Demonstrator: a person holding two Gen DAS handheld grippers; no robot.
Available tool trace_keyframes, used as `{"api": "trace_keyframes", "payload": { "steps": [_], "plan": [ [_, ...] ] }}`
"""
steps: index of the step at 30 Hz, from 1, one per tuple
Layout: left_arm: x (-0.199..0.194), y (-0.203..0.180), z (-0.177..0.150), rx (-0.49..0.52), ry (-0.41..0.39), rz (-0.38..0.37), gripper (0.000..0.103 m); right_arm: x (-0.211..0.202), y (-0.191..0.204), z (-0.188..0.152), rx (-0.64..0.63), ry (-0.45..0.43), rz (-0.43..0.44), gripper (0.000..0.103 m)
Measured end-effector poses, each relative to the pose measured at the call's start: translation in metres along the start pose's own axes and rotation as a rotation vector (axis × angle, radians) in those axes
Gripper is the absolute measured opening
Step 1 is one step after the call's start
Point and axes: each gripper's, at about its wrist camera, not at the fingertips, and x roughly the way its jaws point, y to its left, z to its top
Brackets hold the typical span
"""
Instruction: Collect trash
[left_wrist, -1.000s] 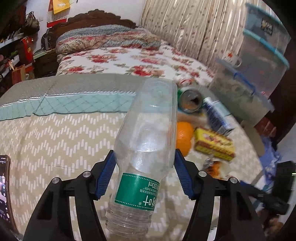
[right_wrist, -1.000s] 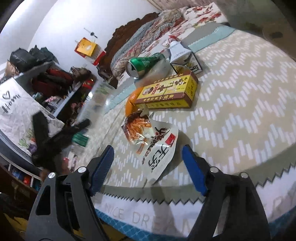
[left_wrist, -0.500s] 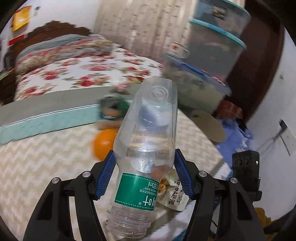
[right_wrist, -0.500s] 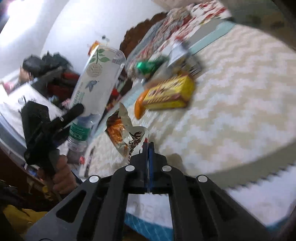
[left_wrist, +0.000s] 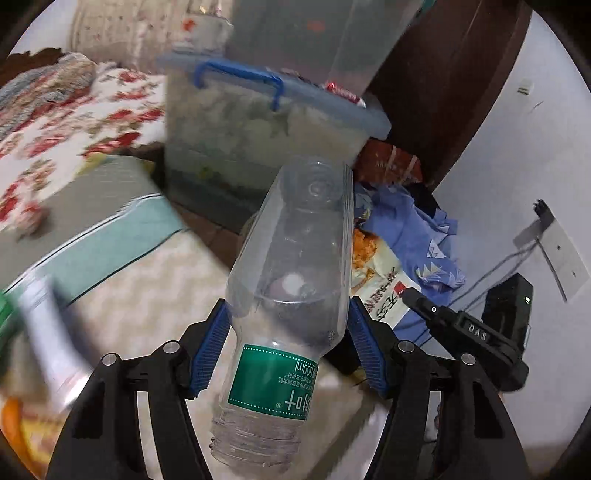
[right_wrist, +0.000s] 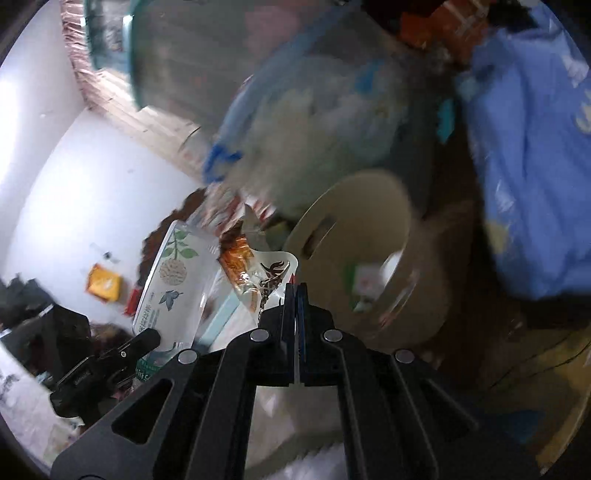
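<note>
My left gripper (left_wrist: 288, 350) is shut on an empty clear plastic bottle (left_wrist: 291, 280) with a green label, neck toward the camera. It hangs past the bed's corner. My right gripper (right_wrist: 295, 291) is shut on a white and orange snack wrapper (right_wrist: 258, 273), held in the air. The wrapper also shows in the left wrist view (left_wrist: 380, 280), just right of the bottle. In the right wrist view the bottle (right_wrist: 173, 273) and the left gripper are at lower left. A beige round bin (right_wrist: 354, 254) with some trash inside sits on the floor just beyond the wrapper.
Stacked clear storage boxes (left_wrist: 258, 129) with blue handles stand ahead. A blue cloth (left_wrist: 417, 236) lies on the floor by the dark door. The bed with its zigzag cover (left_wrist: 129, 295) is at left. A wall socket and cables (left_wrist: 554, 236) are at right.
Both grippers swung right, off the bed toward the floor by the storage boxes. The right gripper, open a second ago, shut on the wrapper and lifted it to the bin.
</note>
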Motion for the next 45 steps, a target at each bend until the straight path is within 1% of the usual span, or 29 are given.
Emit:
{"api": "trace_keyframes", "payload": {
  "steps": [3, 4, 5, 6, 7, 8, 9, 11, 14, 16, 17, 18, 19, 20, 22, 23, 24, 27, 29, 30, 31, 33, 35, 36, 38, 40, 41, 43, 45],
  "plan": [
    [0.042, -0.008, 0.021, -0.001, 0.045, 0.015, 0.062, 0.015, -0.007, 0.017, -0.027, -0.002, -0.072, 0.008],
    [0.056, -0.011, 0.025, 0.0, 0.06, 0.013, 0.065, 0.023, -0.007, 0.019, -0.036, 0.008, -0.087, 0.01],
    [0.062, -0.011, 0.027, 0.0, 0.069, 0.014, 0.077, 0.029, -0.008, 0.022, -0.045, 0.026, -0.101, 0.013],
    [0.069, -0.01, 0.03, -0.007, 0.076, 0.025, 0.08, 0.036, -0.009, 0.025, -0.045, 0.044, -0.104, 0.03],
    [0.072, -0.008, 0.032, -0.021, 0.07, 0.034, 0.081, 0.038, -0.009, 0.024, -0.042, 0.048, -0.102, 0.066],
    [0.07, -0.006, 0.032, -0.031, 0.067, 0.035, 0.081, 0.041, -0.012, 0.026, -0.045, 0.042, -0.104, 0.078],
    [0.066, -0.002, 0.033, -0.048, 0.058, 0.026, 0.081, 0.04, -0.008, 0.026, -0.064, 0.017, -0.114, 0.08],
    [0.047, 0.006, 0.034, -0.065, 0.025, 0.022, 0.08, 0.038, -0.001, 0.028, -0.114, 0.008, -0.123, 0.077],
    [-0.008, 0.02, 0.031, -0.086, -0.074, -0.018, 0.079, 0.031, 0.015, 0.03, -0.148, 0.006, -0.114, 0.069],
    [-0.057, 0.039, 0.022, -0.105, -0.156, -0.041, 0.078, 0.029, 0.032, 0.03, -0.186, 0.027, -0.08, 0.063],
    [-0.089, 0.053, 0.014, -0.118, -0.213, -0.038, 0.078, 0.028, 0.043, 0.03, -0.212, 0.039, -0.065, 0.062],
    [-0.11, 0.063, 0.009, -0.128, -0.249, -0.025, 0.078, 0.028, 0.058, 0.029, -0.247, 0.06, -0.04, 0.06],
    [-0.138, 0.079, -0.001, -0.146, -0.299, 0.006, 0.078, 0.029, 0.073, 0.028, -0.278, 0.089, -0.011, 0.059],
    [-0.156, 0.089, -0.008, -0.161, -0.328, 0.035, 0.078, 0.031, 0.084, 0.026, -0.298, 0.113, 0.011, 0.058],
    [-0.203, 0.126, -0.031, -0.217, -0.393, 0.151, 0.078, 0.042, 0.116, 0.02, -0.341, 0.203, 0.082, 0.057],
    [-0.217, 0.138, -0.038, -0.239, -0.411, 0.201, 0.078, 0.048, 0.131, 0.018, -0.351, 0.247, 0.115, 0.057],
    [-0.235, 0.157, -0.051, -0.273, -0.432, 0.274, 0.078, 0.06, 0.15, 0.015, -0.357, 0.307, 0.156, 0.057],
    [-0.273, 0.211, -0.082, -0.384, -0.448, 0.44, 0.075, 0.098, 0.203, 0.003, -0.382, 0.429, 0.218, 0.058],
    [-0.283, 0.232, -0.096, -0.433, -0.442, 0.497, 0.074, 0.13, 0.234, -0.006, -0.417, 0.471, 0.226, 0.059],
    [-0.285, 0.242, -0.104, -0.454, -0.44, 0.507, 0.074, 0.156, 0.255, -0.014, -0.458, 0.501, 0.219, 0.065],
    [-0.285, 0.25, -0.111, -0.466, -0.435, 0.494, 0.074, 0.177, 0.268, -0.021, -0.487, 0.523, 0.209, 0.07],
    [-0.281, 0.26, -0.117, -0.472, -0.415, 0.457, 0.075, 0.231, 0.294, -0.035, -0.553, 0.558, 0.159, 0.071],
    [-0.266, 0.263, -0.112, -0.458, -0.381, 0.418, 0.076, 0.274, 0.31, -0.044, -0.606, 0.57, 0.114, 0.075],
    [-0.256, 0.263, -0.106, -0.443, -0.353, 0.386, 0.076, 0.303, 0.317, -0.05, -0.635, 0.592, 0.088, 0.077],
    [-0.239, 0.263, -0.1, -0.429, -0.319, 0.333, 0.083, 0.343, 0.321, -0.053, -0.638, 0.624, 0.053, 0.078],
    [-0.216, 0.259, -0.09, -0.407, -0.282, 0.285, 0.085, 0.38, 0.321, -0.056, -0.62, 0.64, 0.019, 0.078],
    [-0.205, 0.258, -0.085, -0.387, -0.269, 0.278, 0.087, 0.393, 0.322, -0.057, -0.615, 0.651, 0.018, 0.078],
    [-0.179, 0.254, -0.073, -0.346, -0.241, 0.29, 0.088, 0.421, 0.317, -0.063, -0.61, 0.714, 0.015, 0.078],
    [-0.156, 0.257, -0.065, -0.343, -0.203, 0.268, 0.089, 0.442, 0.313, -0.07, -0.611, 0.753, -0.005, 0.078]
  ]
}}
